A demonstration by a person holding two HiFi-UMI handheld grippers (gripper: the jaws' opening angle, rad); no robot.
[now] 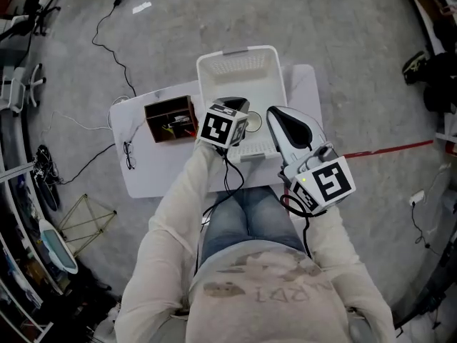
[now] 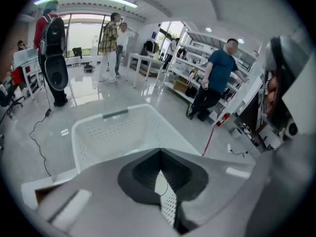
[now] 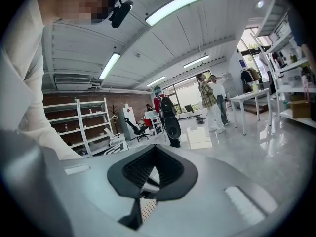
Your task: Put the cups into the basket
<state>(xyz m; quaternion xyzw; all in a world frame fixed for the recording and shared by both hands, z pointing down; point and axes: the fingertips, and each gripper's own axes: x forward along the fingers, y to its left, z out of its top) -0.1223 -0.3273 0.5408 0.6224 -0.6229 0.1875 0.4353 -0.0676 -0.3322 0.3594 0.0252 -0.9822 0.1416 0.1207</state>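
Note:
The white basket stands at the far middle of the small white table. My left gripper hovers over the basket's near end, its jaws shut with nothing between them. In the left gripper view the basket lies just beyond the left gripper. A pale round thing, perhaps a cup, shows inside the basket's near part beside that gripper. My right gripper is raised over the basket's near right corner, shut and empty. In its own view the right gripper points out into the room.
A brown open box with small items sits left of the basket. A pair of glasses lies near the table's left edge. Cables run over the floor, and a red line is at the right. Several people stand farther off.

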